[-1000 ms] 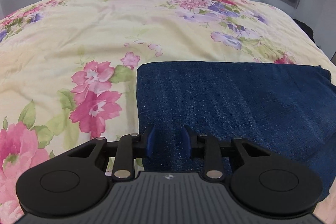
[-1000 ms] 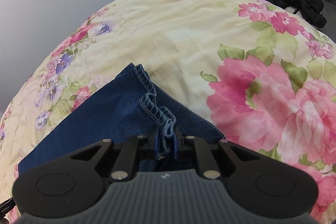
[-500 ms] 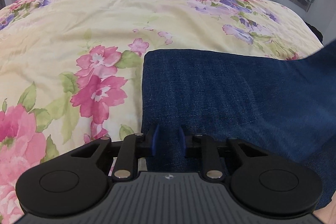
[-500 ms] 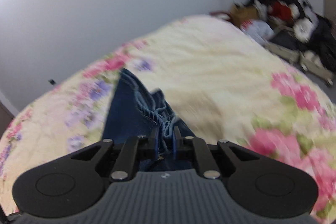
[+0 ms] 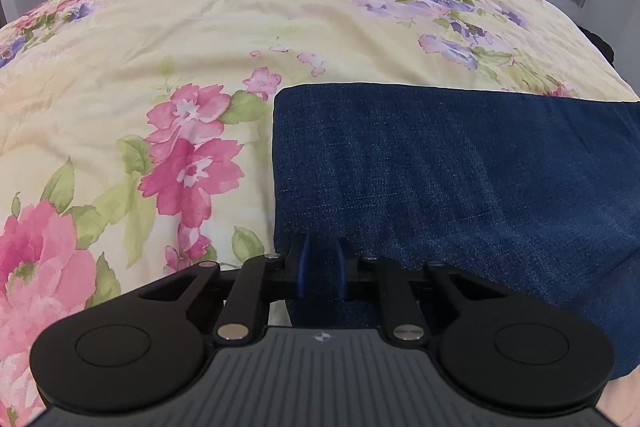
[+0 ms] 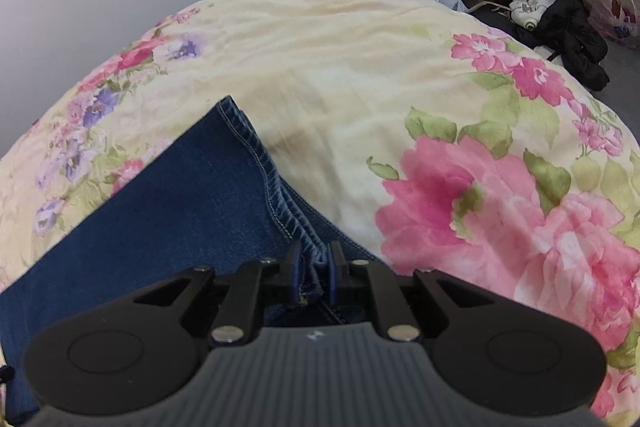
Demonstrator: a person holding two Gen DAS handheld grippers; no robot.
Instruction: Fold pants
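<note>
Left gripper [image 5: 321, 269] narrow, clamped on pants [image 5: 440, 163] near their left edge; right gripper [image 6: 313, 277] narrow, clamped on stitched hem; denim lies on floral quilt [image 5: 160, 47]

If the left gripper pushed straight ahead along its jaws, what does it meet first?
More of the dark blue denim pants: the left gripper already has its jaws around their near edge. Past the far fold lies the cream floral bedspread, though depth is hard to judge.
</note>
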